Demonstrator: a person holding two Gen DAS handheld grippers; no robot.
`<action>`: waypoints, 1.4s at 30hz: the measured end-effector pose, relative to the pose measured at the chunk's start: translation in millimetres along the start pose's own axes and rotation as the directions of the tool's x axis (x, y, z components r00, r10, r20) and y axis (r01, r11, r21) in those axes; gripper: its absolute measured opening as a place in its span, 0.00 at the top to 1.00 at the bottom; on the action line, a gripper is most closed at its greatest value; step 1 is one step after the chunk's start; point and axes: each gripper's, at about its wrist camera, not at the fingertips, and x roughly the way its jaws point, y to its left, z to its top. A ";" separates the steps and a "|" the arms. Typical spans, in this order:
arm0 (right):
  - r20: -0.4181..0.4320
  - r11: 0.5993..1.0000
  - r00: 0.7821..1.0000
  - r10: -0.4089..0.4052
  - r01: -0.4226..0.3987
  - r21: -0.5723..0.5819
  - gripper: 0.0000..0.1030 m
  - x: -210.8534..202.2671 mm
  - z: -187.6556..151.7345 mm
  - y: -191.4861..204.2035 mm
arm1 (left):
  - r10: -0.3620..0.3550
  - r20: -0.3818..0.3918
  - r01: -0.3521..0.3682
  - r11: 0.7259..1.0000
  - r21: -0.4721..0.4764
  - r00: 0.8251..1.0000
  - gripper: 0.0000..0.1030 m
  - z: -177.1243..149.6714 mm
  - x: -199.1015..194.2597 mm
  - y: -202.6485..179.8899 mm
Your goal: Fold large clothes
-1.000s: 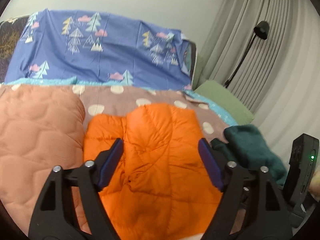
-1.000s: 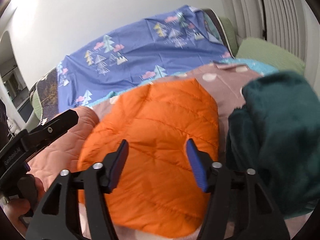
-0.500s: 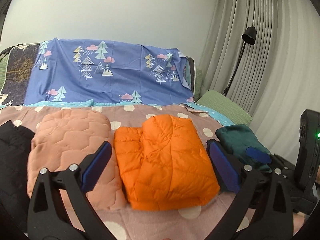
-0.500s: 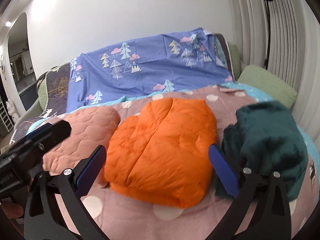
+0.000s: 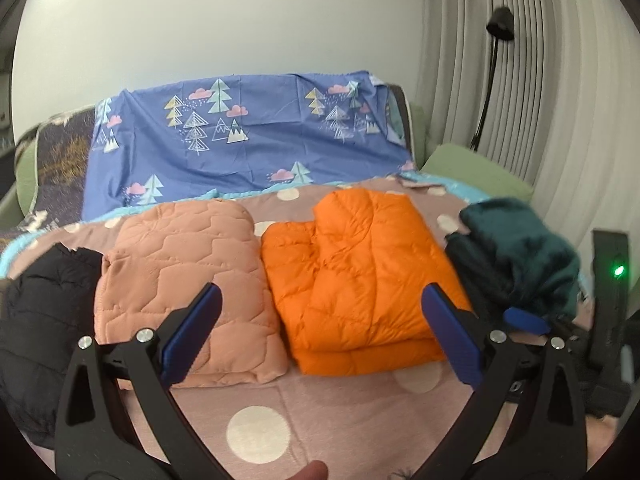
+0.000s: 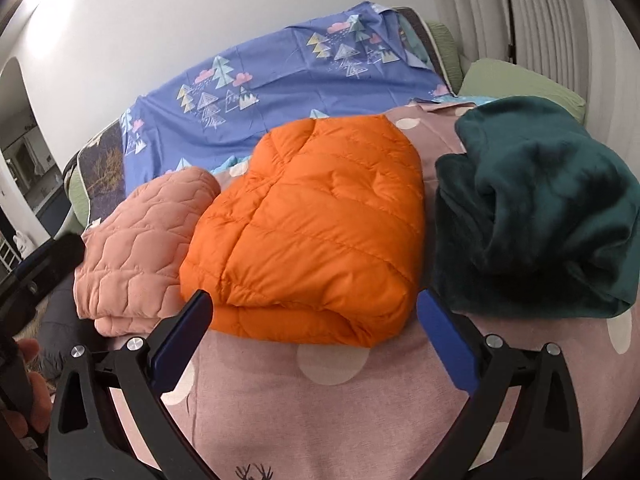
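A folded orange puffer jacket (image 5: 360,280) lies on the pink dotted bedspread (image 5: 328,412); it also shows in the right wrist view (image 6: 312,232). A folded peach quilted garment (image 5: 180,276) lies left of it, and a black puffer (image 5: 36,320) further left. A crumpled dark green fleece (image 6: 536,220) lies right of the orange jacket. My left gripper (image 5: 320,336) is open and empty, held back from the pile. My right gripper (image 6: 312,340) is open and empty in front of the orange jacket.
A blue tree-print sheet (image 5: 248,140) covers the sofa back behind the clothes. A green cushion (image 5: 476,172) and a black floor lamp (image 5: 496,60) stand at the right by the curtains. The right gripper's body (image 5: 608,300) shows at the right edge of the left wrist view.
Both grippers have pulled back from the orange jacket and opened wider. The jacket stays folded on the bed.
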 end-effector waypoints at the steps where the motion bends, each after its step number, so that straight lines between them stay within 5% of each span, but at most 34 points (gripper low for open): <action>1: 0.006 1.000 1.000 0.005 -0.005 0.010 0.01 -0.5 -0.2 -2.9 | 0.002 0.007 -0.002 1.000 0.011 1.000 0.02 -1.5 0.8 -2.3; 12: 0.089 1.000 0.996 -0.021 0.022 -0.013 0.01 -22.8 3.3 -7.7 | -0.004 -0.028 0.003 1.000 -0.018 1.000 0.02 -32.5 9.3 -10.1; 19: 0.075 0.998 0.997 -0.028 0.032 -0.048 0.01 -17.6 -1.8 -2.3 | 0.064 -0.030 -0.066 0.996 -0.061 0.997 0.02 -47.6 17.2 6.9; 42: 0.066 0.996 0.998 -0.017 0.023 -0.082 0.01 -7.3 -13.7 5.0 | 0.099 -0.035 -0.101 0.991 -0.084 0.995 0.02 -51.5 24.8 15.8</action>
